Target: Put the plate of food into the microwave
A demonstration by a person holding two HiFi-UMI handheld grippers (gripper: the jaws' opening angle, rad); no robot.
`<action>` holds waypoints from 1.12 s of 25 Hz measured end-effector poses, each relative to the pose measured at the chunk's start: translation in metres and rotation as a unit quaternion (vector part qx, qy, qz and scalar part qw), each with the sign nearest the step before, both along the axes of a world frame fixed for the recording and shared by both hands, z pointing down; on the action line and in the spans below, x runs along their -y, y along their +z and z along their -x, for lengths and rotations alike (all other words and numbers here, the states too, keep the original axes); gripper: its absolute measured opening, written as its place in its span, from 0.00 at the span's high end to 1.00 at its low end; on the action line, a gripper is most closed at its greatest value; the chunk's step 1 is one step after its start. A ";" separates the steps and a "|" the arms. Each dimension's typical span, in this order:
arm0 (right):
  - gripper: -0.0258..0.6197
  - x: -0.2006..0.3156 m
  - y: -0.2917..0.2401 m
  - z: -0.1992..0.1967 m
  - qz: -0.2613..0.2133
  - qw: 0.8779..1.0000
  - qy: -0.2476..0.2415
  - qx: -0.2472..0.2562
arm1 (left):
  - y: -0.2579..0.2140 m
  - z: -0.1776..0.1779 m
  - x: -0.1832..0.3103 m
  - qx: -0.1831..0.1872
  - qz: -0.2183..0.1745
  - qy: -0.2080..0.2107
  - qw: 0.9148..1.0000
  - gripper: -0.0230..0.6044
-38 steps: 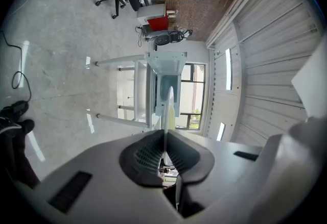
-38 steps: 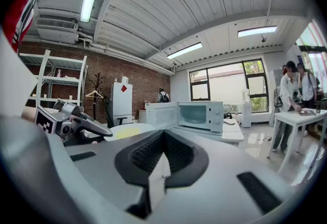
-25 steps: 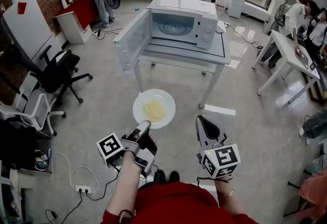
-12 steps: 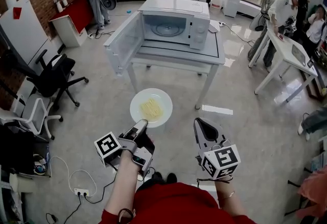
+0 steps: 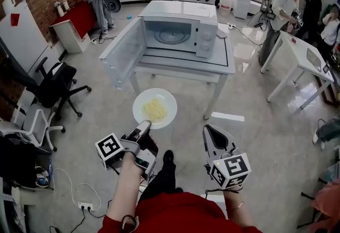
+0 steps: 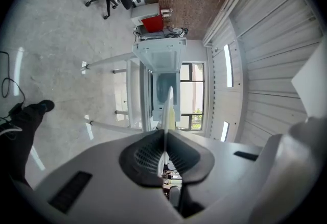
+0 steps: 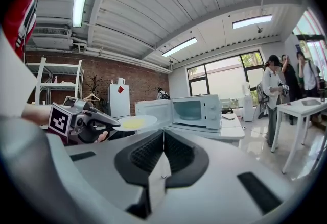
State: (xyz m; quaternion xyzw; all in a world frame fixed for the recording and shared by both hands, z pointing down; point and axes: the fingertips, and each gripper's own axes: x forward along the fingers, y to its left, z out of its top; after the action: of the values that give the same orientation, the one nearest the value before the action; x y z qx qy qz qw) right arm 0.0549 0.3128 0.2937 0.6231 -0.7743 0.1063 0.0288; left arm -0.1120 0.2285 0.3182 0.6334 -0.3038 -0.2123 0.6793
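Observation:
A white plate [image 5: 154,108] with yellow noodles hangs level over the floor, just in front of the white table [image 5: 186,62]. My left gripper [image 5: 144,125] is shut on the plate's near rim. In the left gripper view the plate [image 6: 167,110] shows edge-on between the shut jaws of the left gripper [image 6: 164,139]. The white microwave [image 5: 180,26] stands on the table with its door [image 5: 121,51] swung open to the left and its glass turntable bare. My right gripper [image 5: 209,131] hovers to the right of the plate, shut and holding nothing. The right gripper view shows the plate [image 7: 134,123] and the microwave [image 7: 191,110].
A black office chair [image 5: 53,83] and a white one [image 5: 33,123] stand at the left. Cables and a power strip [image 5: 85,206] lie on the floor. A second white table [image 5: 300,62] is at the right, with people [image 5: 279,11] beside it and others at the back.
The microwave and table have come closer in the head view. Both grippers and the plate have shifted slightly left with the walk. A foot has stepped forward between the grippers.

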 end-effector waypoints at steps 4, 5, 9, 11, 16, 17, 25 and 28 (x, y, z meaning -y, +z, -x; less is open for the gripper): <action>0.94 0.050 0.007 -0.009 0.004 1.000 -0.002 -0.009 | 0.007 -0.015 0.050 0.003 -0.002 0.006 1.000 0.93; 0.94 0.066 0.006 -0.013 0.001 1.000 -0.001 -0.012 | 0.008 -0.020 0.065 0.004 -0.005 0.010 1.000 0.93; 0.94 0.142 0.000 -0.024 -0.004 1.000 0.000 -0.018 | 0.006 -0.041 0.132 0.000 -0.012 0.025 1.000 0.93; 0.94 0.179 -0.005 -0.027 -0.006 1.000 -0.001 -0.020 | 0.002 -0.050 0.163 0.004 -0.019 0.034 0.999 0.93; 0.94 0.251 -0.013 -0.040 -0.009 1.000 0.006 -0.019 | -0.004 -0.078 0.224 0.001 -0.026 0.058 0.998 0.93; 0.94 0.263 -0.012 -0.043 -0.006 1.000 0.008 -0.020 | -0.004 -0.084 0.235 -0.003 -0.025 0.062 0.998 0.93; 0.94 0.325 -0.006 -0.060 0.009 0.999 0.029 -0.023 | 0.008 -0.100 0.292 0.018 -0.016 0.082 0.996 0.93; 0.94 0.330 -0.004 -0.066 0.015 0.999 0.031 -0.030 | 0.010 -0.105 0.301 0.013 -0.013 0.081 0.997 0.93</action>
State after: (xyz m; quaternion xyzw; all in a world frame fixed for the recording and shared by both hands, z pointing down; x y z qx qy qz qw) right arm 0.1211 -0.0177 0.2901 0.6491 -0.7518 0.0997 0.0582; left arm -0.0065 -0.0724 0.3284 0.6675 -0.2575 -0.1526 0.6818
